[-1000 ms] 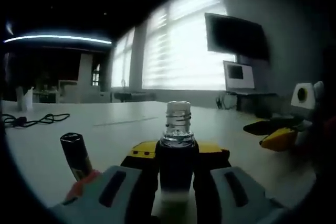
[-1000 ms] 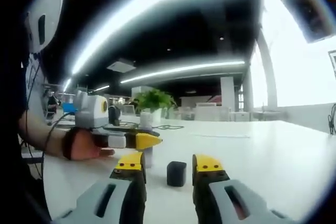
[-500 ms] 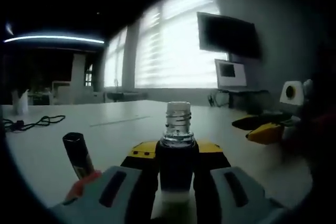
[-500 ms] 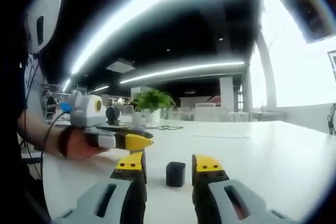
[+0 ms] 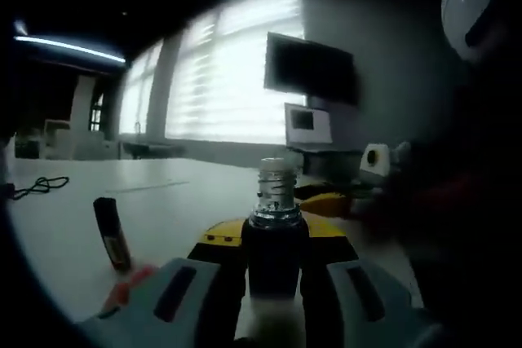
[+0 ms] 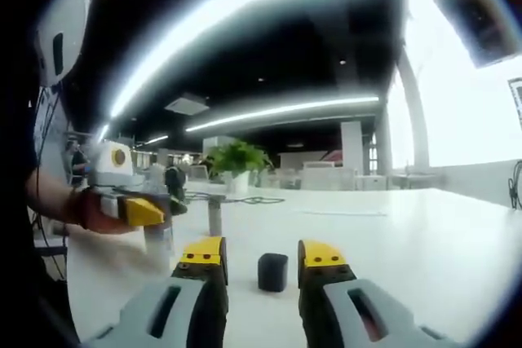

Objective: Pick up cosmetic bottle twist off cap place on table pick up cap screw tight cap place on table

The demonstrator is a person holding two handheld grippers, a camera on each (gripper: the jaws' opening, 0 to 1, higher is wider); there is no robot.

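Gripping the uncapped bottle (image 5: 274,238), left tongs (image 5: 273,238) clamp tight; right tongs (image 6: 261,254) gape around cap (image 6: 272,271).

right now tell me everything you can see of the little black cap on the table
The small black cap is a squat, matte, plastic-looking cylinder standing upright on the white table. It sits off the bottle, between the yellow-tipped jaws of the right gripper, which is open. Whether the jaws touch it cannot be told.

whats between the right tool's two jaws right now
In the right gripper view, the black cap stands on the white table in the gap between the open jaws of the right tool, just beyond their yellow tips and touching neither.
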